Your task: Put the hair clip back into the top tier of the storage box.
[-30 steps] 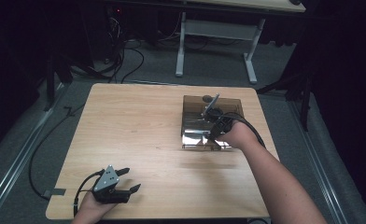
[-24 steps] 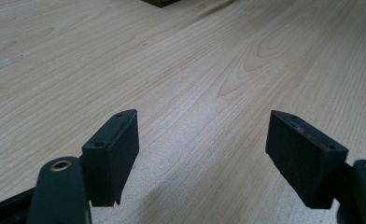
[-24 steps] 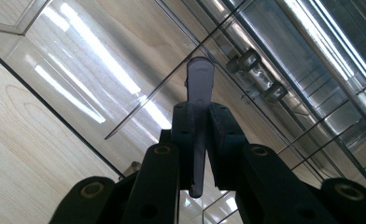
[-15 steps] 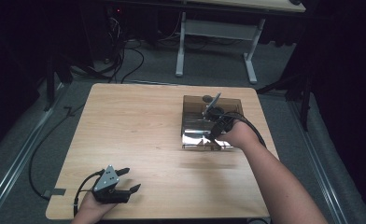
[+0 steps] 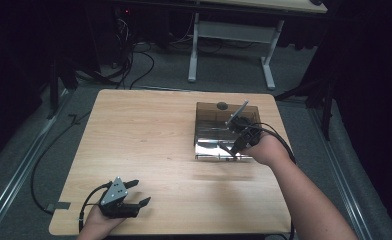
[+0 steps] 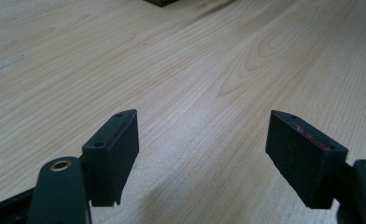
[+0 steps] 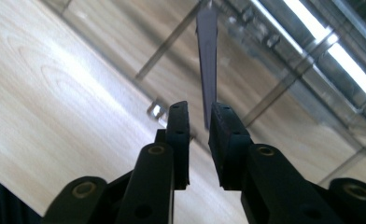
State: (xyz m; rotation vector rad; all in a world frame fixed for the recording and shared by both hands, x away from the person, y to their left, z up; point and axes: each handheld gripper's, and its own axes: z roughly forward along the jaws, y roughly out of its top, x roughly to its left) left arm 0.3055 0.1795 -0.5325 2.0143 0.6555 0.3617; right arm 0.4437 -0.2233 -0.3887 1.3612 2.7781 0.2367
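I have the right hand-held gripper [image 5: 232,150] at the near edge of a smoky, see-through box [image 5: 204,112] that sits on the right half of the table [image 5: 144,145]. In the right gripper view its jaws stand narrow, and between them runs the thin edge of the box's clear lid [image 7: 207,60], seen end-on as a slim grey-violet blade rising straight away from the hand-held gripper. The jaws have just been closing in on it; a sliver of gap shows on either side, so I can't tell for sure whether the pads press the panel yet.

The relation that matters: the lid's edge lies directly ahead of the jaws and in line with them, its long axis running away from me toward the back of the box, where the hinge would be by my reckoning. From the high view the box's shiny front part [image 5: 219,147] lies just beside the right hand. Any swing of the lid, I judge, must follow that far edge as pivot.

The left hand-held gripper [image 5: 134,192] rests low at the near left corner of the table, jaws wide with nothing between them, well apart from the box. The right hand is plainly the nearer one.
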